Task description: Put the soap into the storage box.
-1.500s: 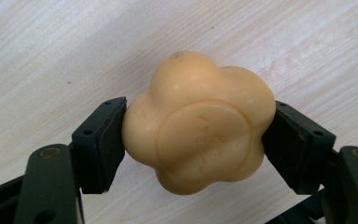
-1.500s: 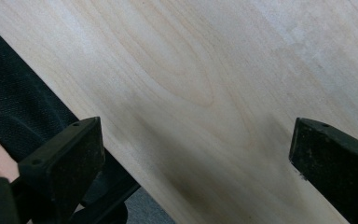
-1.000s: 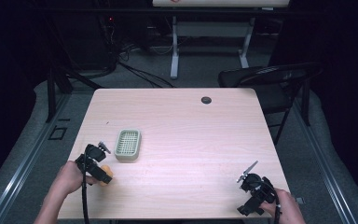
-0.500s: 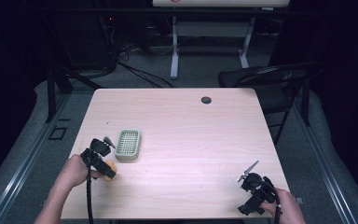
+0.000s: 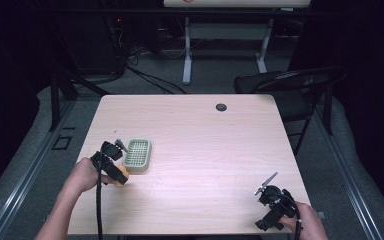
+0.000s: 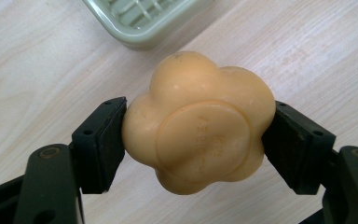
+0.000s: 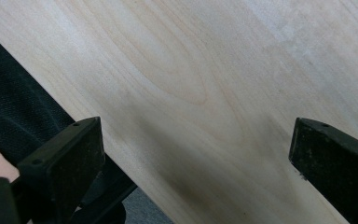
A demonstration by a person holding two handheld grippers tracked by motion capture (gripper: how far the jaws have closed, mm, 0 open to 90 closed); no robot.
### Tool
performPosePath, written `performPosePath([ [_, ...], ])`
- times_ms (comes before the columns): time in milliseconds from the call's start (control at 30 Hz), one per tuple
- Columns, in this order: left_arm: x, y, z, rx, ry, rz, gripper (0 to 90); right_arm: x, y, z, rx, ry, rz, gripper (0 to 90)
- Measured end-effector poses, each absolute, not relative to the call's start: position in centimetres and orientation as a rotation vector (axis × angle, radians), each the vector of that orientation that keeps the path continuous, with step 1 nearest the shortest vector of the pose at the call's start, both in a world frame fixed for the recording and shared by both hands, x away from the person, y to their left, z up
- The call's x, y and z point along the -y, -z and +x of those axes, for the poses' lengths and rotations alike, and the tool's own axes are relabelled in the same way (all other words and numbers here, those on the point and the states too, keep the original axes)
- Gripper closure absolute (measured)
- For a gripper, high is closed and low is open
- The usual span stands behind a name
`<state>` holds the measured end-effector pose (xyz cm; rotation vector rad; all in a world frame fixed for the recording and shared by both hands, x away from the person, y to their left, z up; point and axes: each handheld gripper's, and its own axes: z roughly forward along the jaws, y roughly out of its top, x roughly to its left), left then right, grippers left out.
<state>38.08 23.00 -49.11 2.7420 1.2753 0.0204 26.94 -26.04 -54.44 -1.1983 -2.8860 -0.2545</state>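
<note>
Across the light wooden table (image 5: 200, 145), the pale green soap dish (image 5: 137, 155) serves as the landmark, sitting toward the left near edge. Since a second ago the left gripper (image 5: 117, 170) has slid in from farther left of the dish to just beside its near left corner, carrying the orange flower-shaped soap bar (image 6: 198, 121) with it; that suggests the soap is being brought up for placing in the dish, not yet lifted over the rim. From the left gripper view, both pads press the soap's sides, the jaws partly closed around it, with the dish's corner (image 6: 144, 21) just ahead. The left hand (image 5: 82, 175) lies low on the table, forearm angled in from the near edge. Well right of the dish, by the near right corner, the right gripper (image 5: 270, 192) has stayed put, jaws wide apart and holding nothing.
</note>
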Motion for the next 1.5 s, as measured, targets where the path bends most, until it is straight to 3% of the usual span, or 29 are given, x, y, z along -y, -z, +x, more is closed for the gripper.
performPosePath([
  [1500,-20.2,45.8,44.5,-1.247,-0.085,2.788,26.6,26.1,54.6,27.0,2.878,0.258,-1.196,2.9],
])
